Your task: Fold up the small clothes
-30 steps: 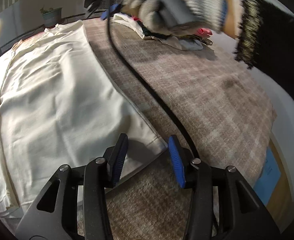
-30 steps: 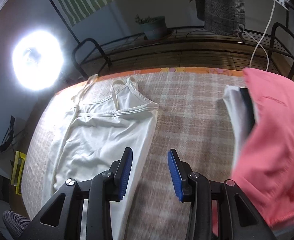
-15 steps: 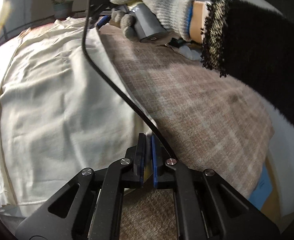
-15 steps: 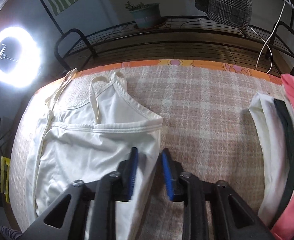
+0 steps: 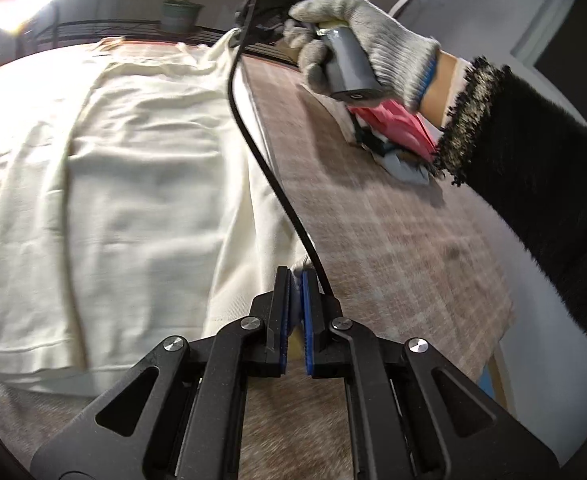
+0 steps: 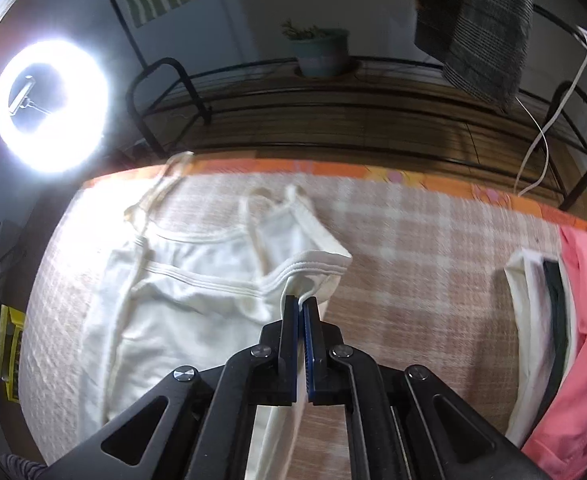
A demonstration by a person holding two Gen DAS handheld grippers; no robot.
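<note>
Left wrist view: left gripper (image 5: 296, 280) pinches the white camisole (image 5: 133, 184) hem corner; right gripper (image 6: 302, 307) clamps its side edge under the armhole

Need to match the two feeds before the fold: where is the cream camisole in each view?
Left wrist: cream camisole fills left half, hem corner pinched in left claw.
Right wrist: centre-left, straps far, side edge pinched in right claw.
Shared landmark: potted plant on the rack behind.

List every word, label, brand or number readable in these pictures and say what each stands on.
Small red lettering on the pink folded garment at the right edge: cut off and blurred, not readable.
Yellow flat object at the left edge: dark marks, too small to read.
Nothing else carries text.
</note>
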